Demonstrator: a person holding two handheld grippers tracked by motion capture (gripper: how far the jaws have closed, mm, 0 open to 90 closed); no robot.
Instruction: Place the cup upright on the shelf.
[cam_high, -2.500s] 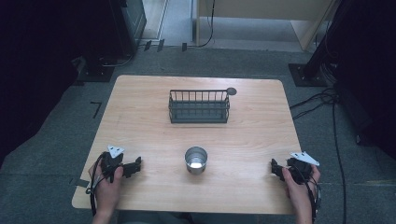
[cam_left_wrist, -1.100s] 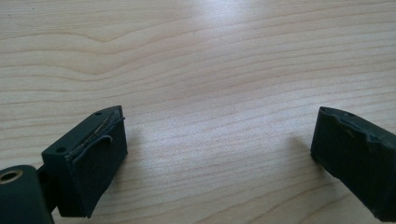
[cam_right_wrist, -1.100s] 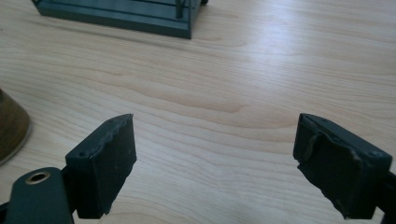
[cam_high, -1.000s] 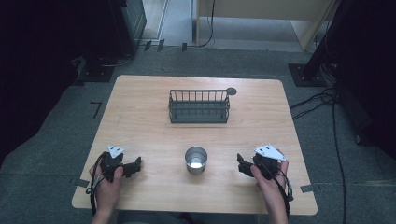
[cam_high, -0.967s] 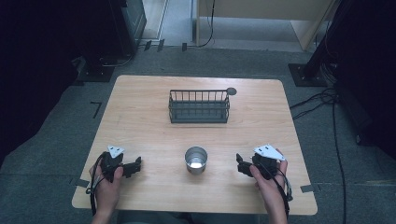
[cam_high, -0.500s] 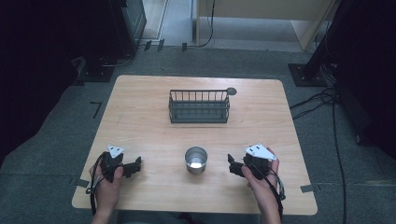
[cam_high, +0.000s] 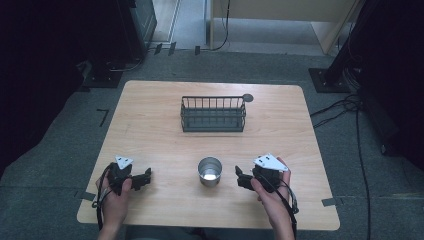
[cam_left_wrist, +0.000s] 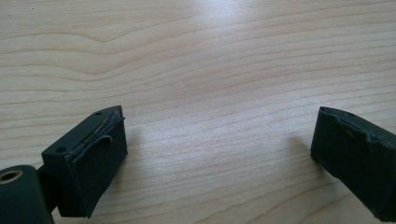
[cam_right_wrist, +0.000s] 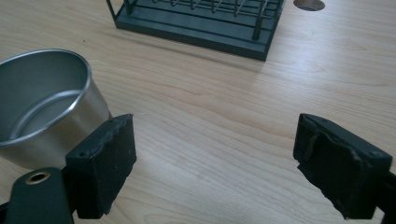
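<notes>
Right gripper (cam_high: 242, 178) nearer upright cup (cam_high: 210, 171).

Between my right gripper (cam_right_wrist: 212, 154) and its open jaws I see bare wood table (cam_right_wrist: 224, 116). The round steel cup (cam_right_wrist: 42, 107) blocks just beside the left jaw. Ahead stands the dark wire basket (cam_right_wrist: 201, 21), well apart. My left gripper (cam_left_wrist: 219, 144) faces open tabletop.

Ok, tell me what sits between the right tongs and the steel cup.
Nothing: in the high view only bare table separates the right tongs from the steel cup, and the tongs stand open.
</notes>
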